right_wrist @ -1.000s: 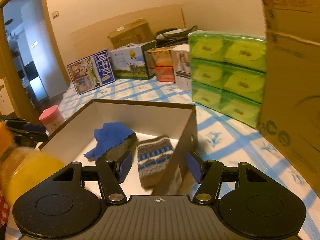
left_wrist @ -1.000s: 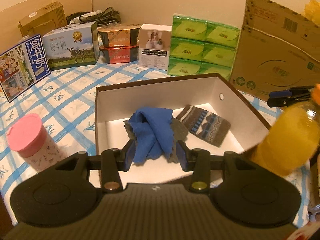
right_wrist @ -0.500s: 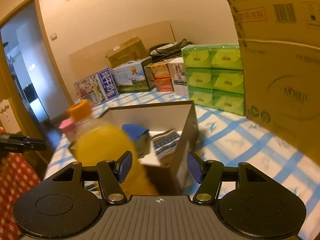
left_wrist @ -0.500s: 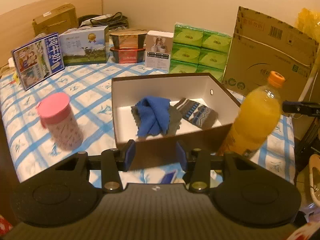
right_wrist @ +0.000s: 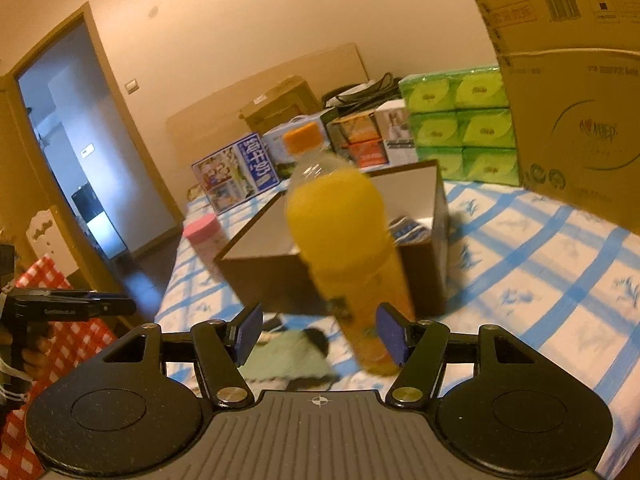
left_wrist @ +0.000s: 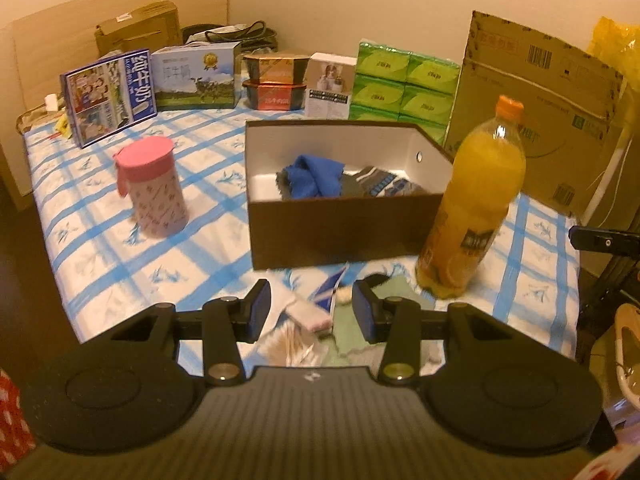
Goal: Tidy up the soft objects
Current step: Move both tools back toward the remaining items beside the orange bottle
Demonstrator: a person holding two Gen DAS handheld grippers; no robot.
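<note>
We hold the left gripper [left_wrist: 311,312] with jaws apart and empty, and the right gripper [right_wrist: 318,334] with jaws opening, also empty. One blue cloth [left_wrist: 318,174] and one patterned sock [left_wrist: 376,184] lie in the single box [left_wrist: 340,224]. One green cloth [left_wrist: 352,328] remains at the table's near edge. Reaching for it risks toppling the one juice bottle [left_wrist: 476,208] standing just beside.

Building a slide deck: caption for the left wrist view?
Open left gripper facing a brown box holding a blue cloth, orange bottle beside it.
</note>
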